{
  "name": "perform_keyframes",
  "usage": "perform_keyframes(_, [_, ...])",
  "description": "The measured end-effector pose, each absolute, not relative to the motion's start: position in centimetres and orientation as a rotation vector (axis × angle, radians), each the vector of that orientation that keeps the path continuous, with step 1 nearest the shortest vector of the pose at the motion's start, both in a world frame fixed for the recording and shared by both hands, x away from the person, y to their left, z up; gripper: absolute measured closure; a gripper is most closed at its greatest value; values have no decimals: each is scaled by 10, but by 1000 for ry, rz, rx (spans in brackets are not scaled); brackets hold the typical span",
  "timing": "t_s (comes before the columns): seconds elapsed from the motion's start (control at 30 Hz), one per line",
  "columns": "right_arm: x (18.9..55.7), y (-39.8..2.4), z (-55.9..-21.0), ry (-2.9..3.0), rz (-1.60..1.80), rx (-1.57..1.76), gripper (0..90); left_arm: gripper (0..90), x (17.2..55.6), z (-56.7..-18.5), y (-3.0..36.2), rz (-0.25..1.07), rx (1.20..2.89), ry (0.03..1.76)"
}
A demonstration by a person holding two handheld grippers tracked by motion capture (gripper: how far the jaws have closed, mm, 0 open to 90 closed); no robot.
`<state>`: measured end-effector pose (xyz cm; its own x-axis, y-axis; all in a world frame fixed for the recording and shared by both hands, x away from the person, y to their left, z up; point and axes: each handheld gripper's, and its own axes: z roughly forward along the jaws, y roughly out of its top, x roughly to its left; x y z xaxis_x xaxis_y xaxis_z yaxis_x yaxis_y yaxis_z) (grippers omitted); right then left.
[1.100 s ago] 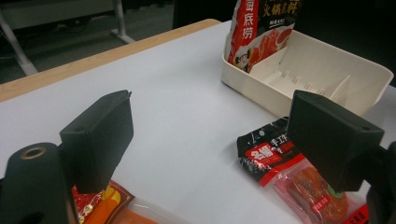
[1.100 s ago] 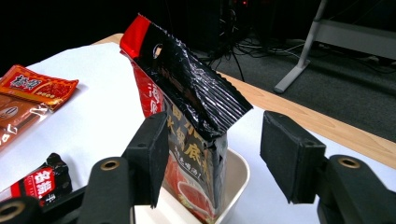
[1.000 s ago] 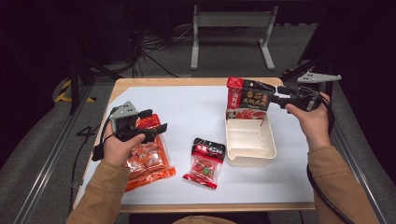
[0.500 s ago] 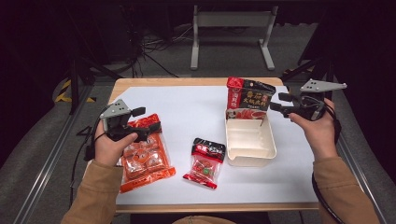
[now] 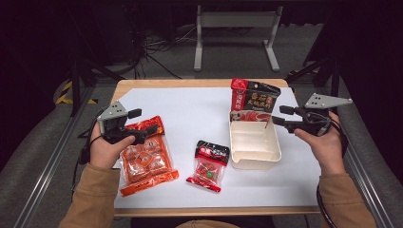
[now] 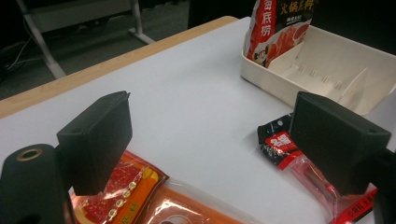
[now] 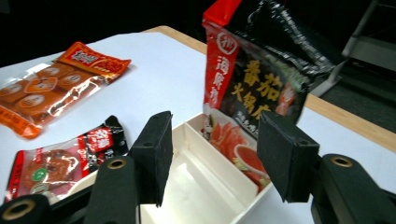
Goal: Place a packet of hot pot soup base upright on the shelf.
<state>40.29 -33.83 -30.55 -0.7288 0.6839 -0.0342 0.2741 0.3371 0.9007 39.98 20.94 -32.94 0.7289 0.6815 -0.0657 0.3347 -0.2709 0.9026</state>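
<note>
Left side first: the left gripper [image 5: 142,124] hangs right over the far end of the big orange snack pack [image 5: 145,160], which lies flat on the bench [image 5: 190,107] at the near left. In the left gripper view the jaws stand wide apart with nothing between them, so it hasn't grabbed anything yet. A bit right of that, around the middle and near the front edge, the small red-and-black packet [image 5: 208,165] also lies flat, untouched.

Then the white divided tray [image 5: 259,159] on the right. The tall red-and-black soup base bag [image 5: 252,100] stands upright in its far compartment, so that one looks done. The rest of the tray looks bare.

Far right, the right gripper [image 5: 280,115] sits just beside the tray's far right corner, close to the bag but clear of it. Its jaws have just been closing a bit, with nothing between them, and there's a good gap left.

My read: one of three packed, two flat packs left, with the orange one probably next.
</note>
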Motion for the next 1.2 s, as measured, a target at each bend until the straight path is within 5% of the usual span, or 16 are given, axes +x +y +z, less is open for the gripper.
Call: perform_keyframes(1.2, [397,-334,-325,2214,1403,871,406,141,437,-387,290,590,1817,1110])
